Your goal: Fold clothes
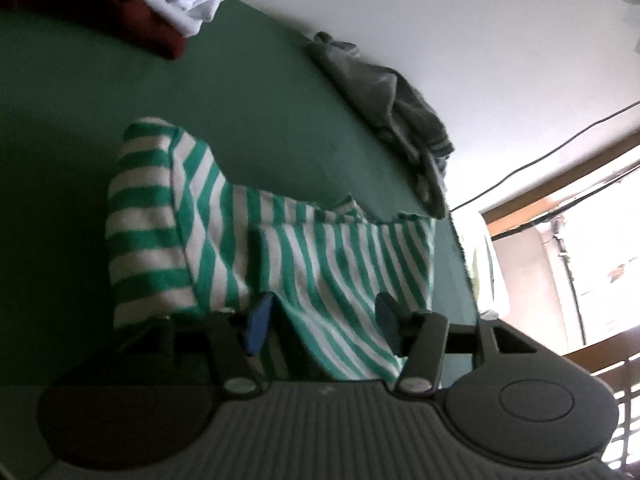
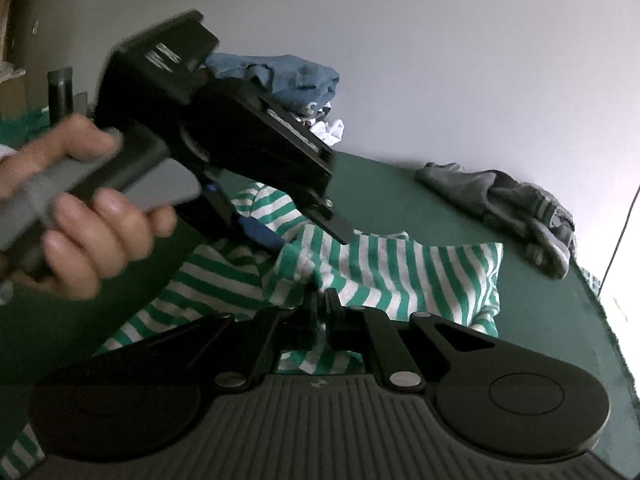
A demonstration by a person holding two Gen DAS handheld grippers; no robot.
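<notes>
A green-and-white striped garment (image 1: 280, 240) lies partly folded on the green table (image 1: 240, 92). In the left wrist view my left gripper (image 1: 322, 322) is open, its blue pads (image 1: 258, 322) apart with striped cloth lying between them. In the right wrist view my right gripper (image 2: 320, 304) is shut on a bunched fold of the striped garment (image 2: 400, 276). The left gripper (image 2: 308, 236) also shows there, held by a hand (image 2: 80, 208), jaws apart over the garment's left part.
A grey crumpled garment (image 1: 396, 120) lies at the table's far edge, also in the right wrist view (image 2: 520, 204). Dark red and white clothes (image 1: 120, 4) sit at the far left. A blue clothes pile (image 2: 280, 80) is behind the left gripper.
</notes>
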